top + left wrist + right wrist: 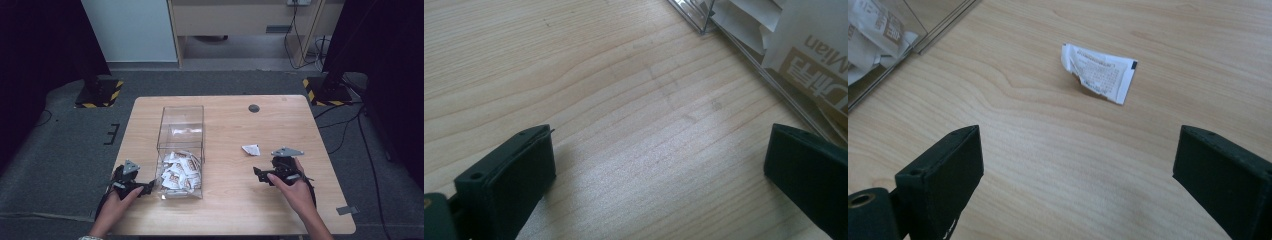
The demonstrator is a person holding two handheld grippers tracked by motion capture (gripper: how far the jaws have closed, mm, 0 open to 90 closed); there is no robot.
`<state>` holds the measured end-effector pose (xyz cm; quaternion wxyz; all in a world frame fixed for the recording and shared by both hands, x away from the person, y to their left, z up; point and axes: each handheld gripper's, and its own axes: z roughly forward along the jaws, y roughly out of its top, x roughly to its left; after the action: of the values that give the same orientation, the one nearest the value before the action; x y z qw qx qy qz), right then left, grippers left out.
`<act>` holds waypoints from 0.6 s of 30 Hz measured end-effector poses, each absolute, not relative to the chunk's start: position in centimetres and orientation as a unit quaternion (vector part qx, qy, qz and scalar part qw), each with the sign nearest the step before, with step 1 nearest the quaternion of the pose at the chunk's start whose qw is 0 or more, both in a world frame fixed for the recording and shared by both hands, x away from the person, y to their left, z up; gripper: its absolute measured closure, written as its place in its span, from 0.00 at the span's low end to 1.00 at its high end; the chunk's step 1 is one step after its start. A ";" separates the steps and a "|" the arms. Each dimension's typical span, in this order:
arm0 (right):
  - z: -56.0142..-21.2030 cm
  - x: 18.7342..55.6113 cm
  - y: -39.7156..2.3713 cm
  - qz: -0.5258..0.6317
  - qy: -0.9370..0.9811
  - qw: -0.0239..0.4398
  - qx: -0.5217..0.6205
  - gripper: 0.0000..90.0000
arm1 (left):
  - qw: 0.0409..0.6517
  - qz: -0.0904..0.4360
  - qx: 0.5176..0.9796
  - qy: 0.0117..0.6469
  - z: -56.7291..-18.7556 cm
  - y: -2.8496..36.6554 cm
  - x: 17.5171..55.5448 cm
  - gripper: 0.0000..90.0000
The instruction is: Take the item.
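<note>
From the high view, the small white crumpled sachet (251, 149) lies alone on the pale wooden table (225, 210), just ahead of the right gripper (264, 176); the left gripper (145, 188) sits beside the clear plastic box (181, 125). The left gripper view shows wide, empty jaws. The right gripper view shows jaws equally wide and empty, the sachet ahead, long axis crosswise.

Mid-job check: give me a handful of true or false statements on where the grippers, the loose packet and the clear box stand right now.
1. The right gripper is open, with nothing between its jaws. True.
2. The loose packet is clamped in the right gripper. False: it lies on the table, ahead of the jaws and apart from them.
3. The clear box holds a pile of packets. True.
4. The left gripper is shut on a packet. False: it is open over bare wood beside the box.
5. The loose packet lies left of the box. False: it lies to its right.
</note>
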<state>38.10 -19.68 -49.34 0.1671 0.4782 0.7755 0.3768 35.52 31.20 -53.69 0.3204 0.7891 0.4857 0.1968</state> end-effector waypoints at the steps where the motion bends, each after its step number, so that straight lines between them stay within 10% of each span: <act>1: -49.5 37.9 -19.8 0.375 0.777 0.167 0.477 0.07 | 0.320 0.197 0.789 0.486 -53.7 31.2 35.5 0.00; 18: -52.2 36.1 -19.5 0.321 0.809 0.134 0.473 0.09 | 0.320 0.197 0.789 0.486 -53.7 31.2 35.5 0.00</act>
<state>36.07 -19.54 -52.24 0.1336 0.4733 0.8094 0.3209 35.52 31.20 -53.68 0.3203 0.7892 0.4857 0.1967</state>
